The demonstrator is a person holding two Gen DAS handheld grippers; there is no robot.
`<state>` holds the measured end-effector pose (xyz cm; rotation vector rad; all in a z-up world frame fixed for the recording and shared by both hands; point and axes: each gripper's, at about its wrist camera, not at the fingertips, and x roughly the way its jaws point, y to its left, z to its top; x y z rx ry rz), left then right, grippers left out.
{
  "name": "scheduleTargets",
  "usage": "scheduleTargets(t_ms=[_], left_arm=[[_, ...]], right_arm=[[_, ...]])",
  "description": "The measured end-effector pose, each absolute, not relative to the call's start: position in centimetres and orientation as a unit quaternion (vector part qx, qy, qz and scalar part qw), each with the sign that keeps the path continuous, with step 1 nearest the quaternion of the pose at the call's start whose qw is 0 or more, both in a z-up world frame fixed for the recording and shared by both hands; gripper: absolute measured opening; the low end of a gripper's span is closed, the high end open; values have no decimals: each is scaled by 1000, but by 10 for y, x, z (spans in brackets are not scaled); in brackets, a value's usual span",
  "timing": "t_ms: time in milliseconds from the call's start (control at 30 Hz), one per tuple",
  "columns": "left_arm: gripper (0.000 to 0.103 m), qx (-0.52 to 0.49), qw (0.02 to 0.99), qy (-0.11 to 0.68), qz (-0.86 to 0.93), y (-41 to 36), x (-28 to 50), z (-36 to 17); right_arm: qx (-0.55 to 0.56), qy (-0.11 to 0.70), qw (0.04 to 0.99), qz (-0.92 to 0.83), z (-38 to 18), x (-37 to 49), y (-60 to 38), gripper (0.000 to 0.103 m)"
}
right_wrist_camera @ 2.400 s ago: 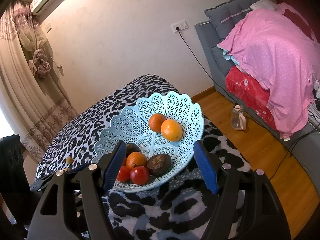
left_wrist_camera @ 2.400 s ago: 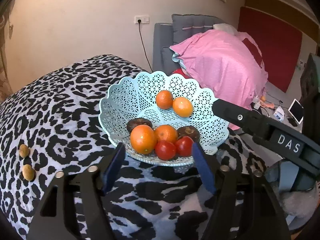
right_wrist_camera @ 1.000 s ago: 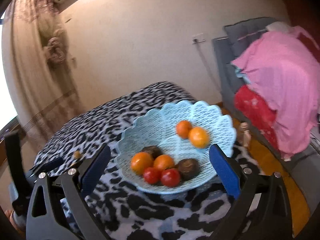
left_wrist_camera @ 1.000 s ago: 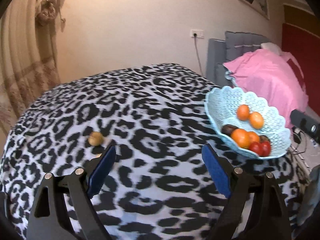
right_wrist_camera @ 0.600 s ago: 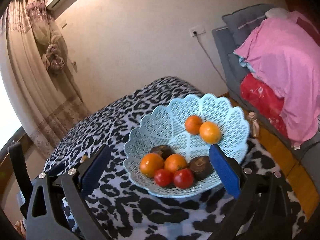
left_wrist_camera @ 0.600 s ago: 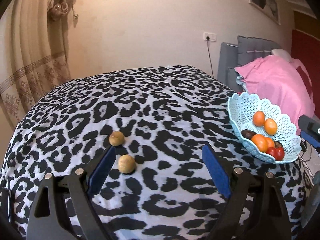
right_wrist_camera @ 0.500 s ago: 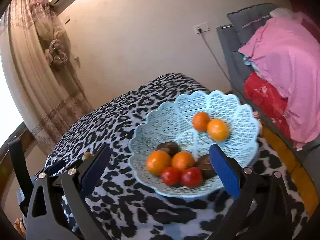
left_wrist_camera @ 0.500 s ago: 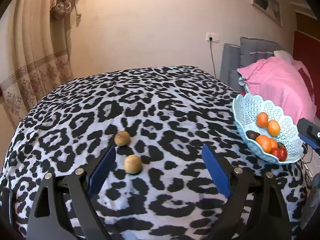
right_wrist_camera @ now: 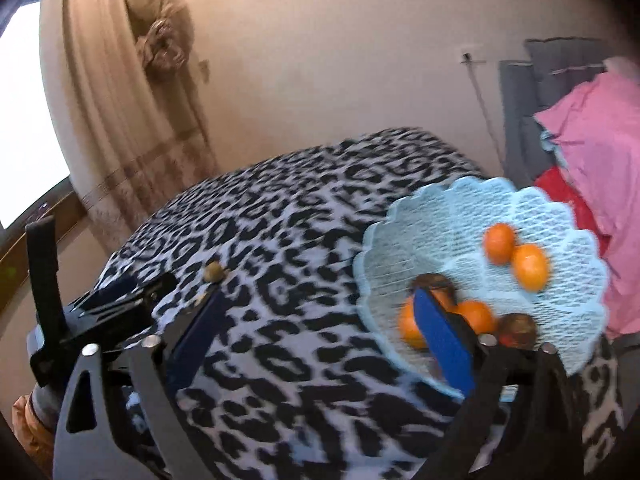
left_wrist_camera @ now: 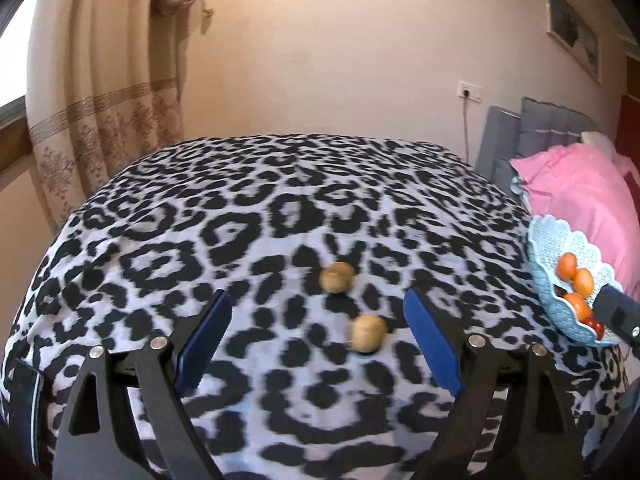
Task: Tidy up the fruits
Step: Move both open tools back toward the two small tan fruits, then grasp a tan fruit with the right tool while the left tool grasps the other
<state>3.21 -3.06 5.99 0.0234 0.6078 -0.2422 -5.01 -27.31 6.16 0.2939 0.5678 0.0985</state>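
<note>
Left claw [left_wrist_camera: 316, 344] spread, empty, over two brown fruits [left_wrist_camera: 369, 333] mid-table [left_wrist_camera: 160, 240]. Right claw [right_wrist_camera: 316, 344] just been closing, still spread, nothing between. Basket [right_wrist_camera: 440, 208] with oranges [right_wrist_camera: 530, 266] at table's right edge.

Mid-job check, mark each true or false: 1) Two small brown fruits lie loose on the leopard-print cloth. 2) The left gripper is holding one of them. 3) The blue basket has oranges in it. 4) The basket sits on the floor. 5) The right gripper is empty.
1) True: two small brown fruits lie apart on the leopard-print cloth.
2) False: the left gripper is open and empty; both fruits lie beyond its jaws.
3) True: the blue basket holds oranges.
4) False: it sits on the cloth.
5) True: the right gripper has nothing between its jaws, which have just been closing.
</note>
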Motion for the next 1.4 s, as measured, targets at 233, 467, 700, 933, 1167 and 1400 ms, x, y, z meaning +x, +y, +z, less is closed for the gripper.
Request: scheduleTargets(t_ms=[233, 467, 700, 933, 1167, 1400], left_arm=[[87, -17, 949, 304, -80, 10, 42, 56], [87, -46, 948, 310, -55, 36, 50, 50], [87, -62, 944, 320, -53, 43, 56, 41], [87, -78, 941, 326, -50, 49, 59, 37], [87, -77, 940, 329, -49, 49, 60, 35], [87, -71, 940, 329, -49, 46, 60, 34]], right_arm=[[114, 315, 936, 108, 54, -18, -225, 76], [88, 350, 920, 155, 45, 12, -184, 70], [65, 386, 903, 178, 27, 39, -157, 52], [45, 403, 898, 172, 15, 55, -142, 42], [31, 411, 896, 163, 8, 66, -137, 34], [32, 408, 898, 161, 8, 65, -139, 29]])
